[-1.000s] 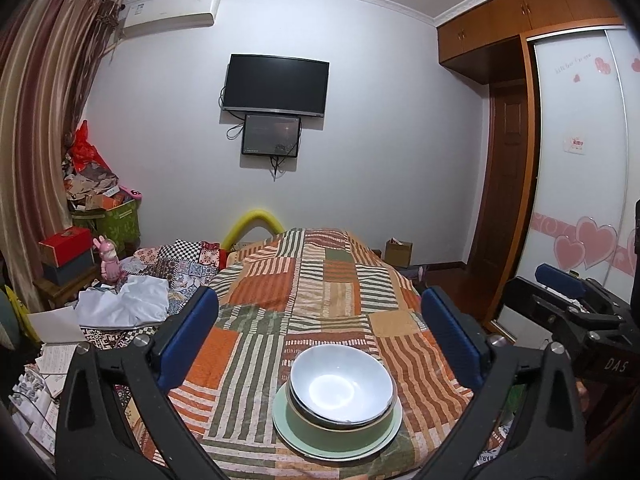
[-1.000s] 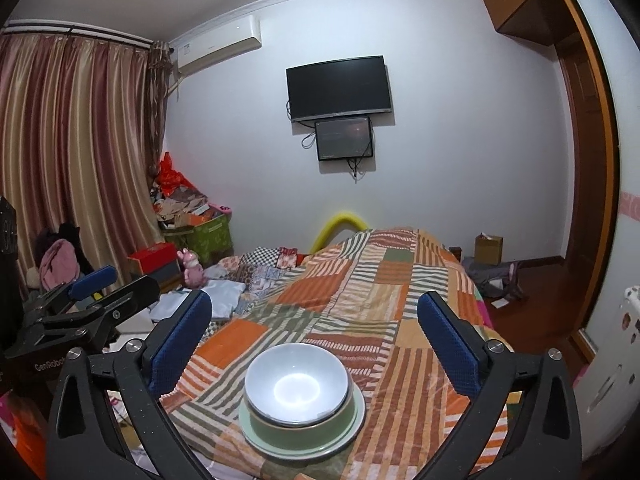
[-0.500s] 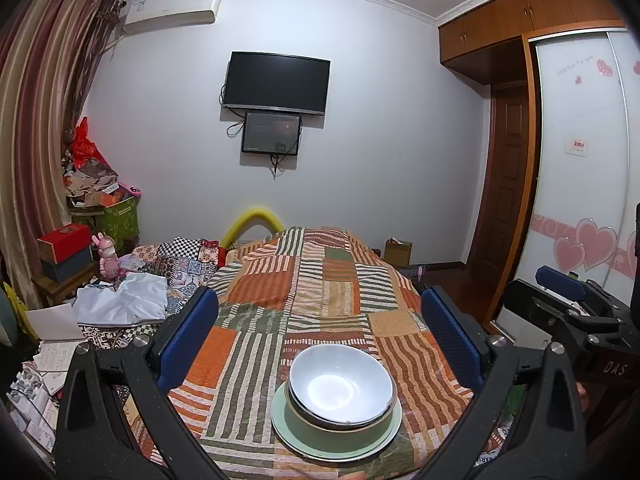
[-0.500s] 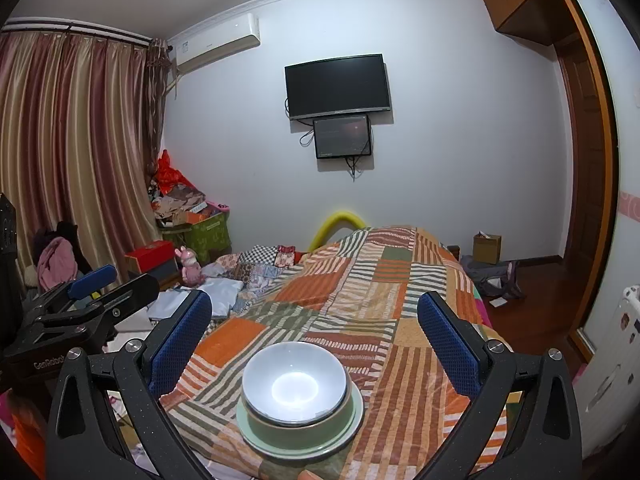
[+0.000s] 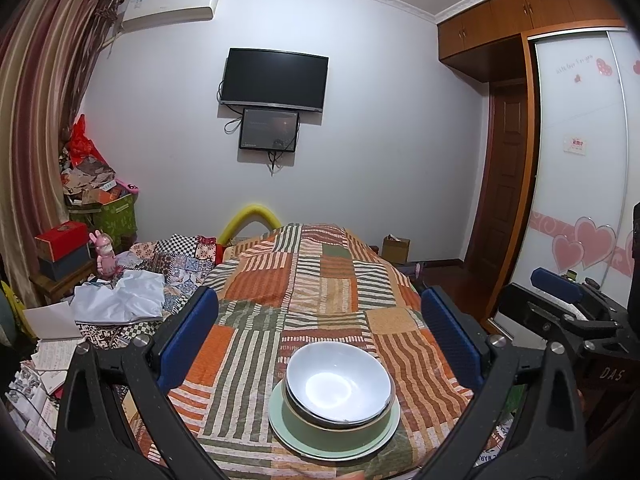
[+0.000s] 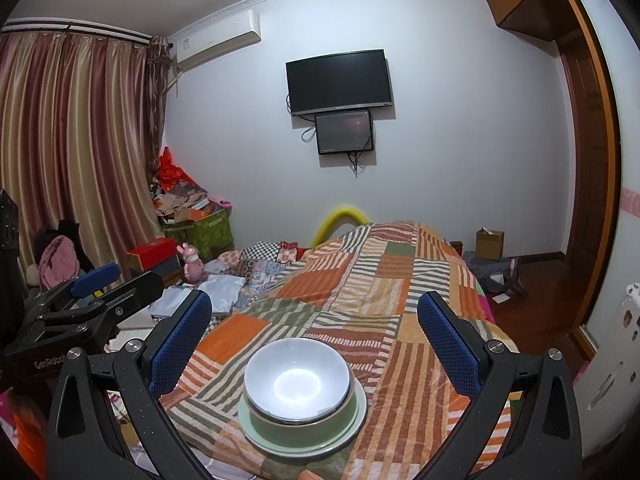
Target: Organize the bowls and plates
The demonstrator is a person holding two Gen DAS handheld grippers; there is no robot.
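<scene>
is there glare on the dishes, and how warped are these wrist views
Left wrist view: a bright glare patch sits in the white bowl; walls and wardrobe bow outward, corners are vignetted black. Right wrist view: stronger glare in the same bowl; the curtain and door frame curve. Both are sharp, without motion blur.

I can see only the rim of the pale green round plate (image 5: 280,428); the green bowl (image 5: 296,420) on it hides its middle. The white shiny bowl (image 5: 338,386) sits inside the green one and hides its inside. A small pinkish thing (image 6: 308,475) below the plate is cut off by the picture's edge, so I can't tell what it is.
</scene>
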